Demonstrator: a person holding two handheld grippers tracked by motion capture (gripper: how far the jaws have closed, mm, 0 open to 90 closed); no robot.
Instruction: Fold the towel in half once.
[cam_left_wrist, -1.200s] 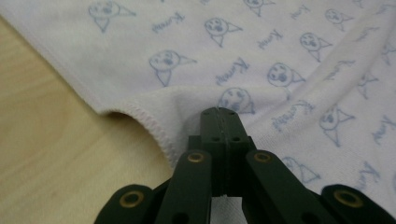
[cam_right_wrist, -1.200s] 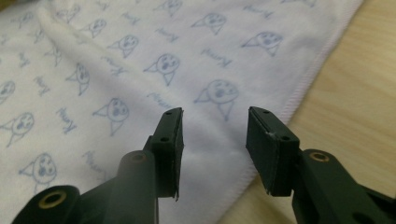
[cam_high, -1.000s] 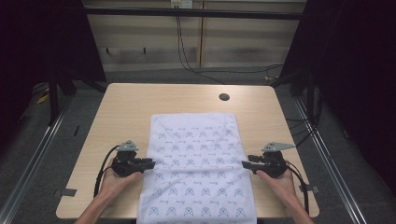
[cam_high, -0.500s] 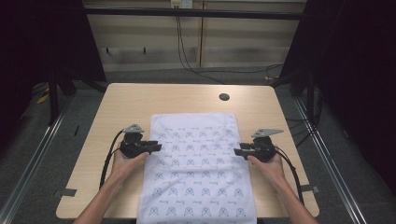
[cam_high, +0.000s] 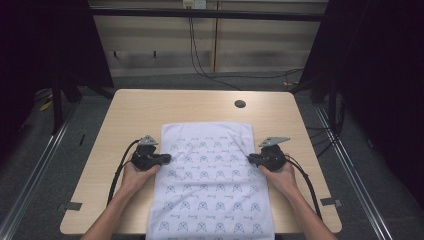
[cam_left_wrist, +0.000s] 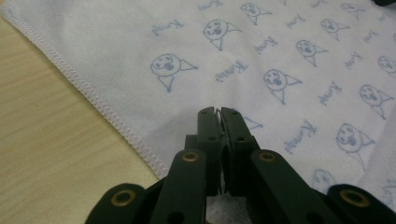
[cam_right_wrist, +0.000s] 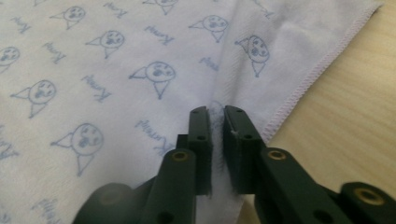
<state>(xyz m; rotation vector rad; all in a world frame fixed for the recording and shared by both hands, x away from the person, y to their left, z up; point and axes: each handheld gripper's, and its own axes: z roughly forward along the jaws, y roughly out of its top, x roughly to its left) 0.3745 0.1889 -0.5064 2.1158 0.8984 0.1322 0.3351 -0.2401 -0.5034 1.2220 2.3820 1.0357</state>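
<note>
Towel flat on bench, near end overhanging. I hold left gripper and right gripper clamped on side hems. Soft, light, limp; I grip hems, expect sag.

I see a white towel printed with blue faces, spread flat between my grippers; its stitched left edge pinched by the left gripper; right edge pinched by the right gripper.
</note>
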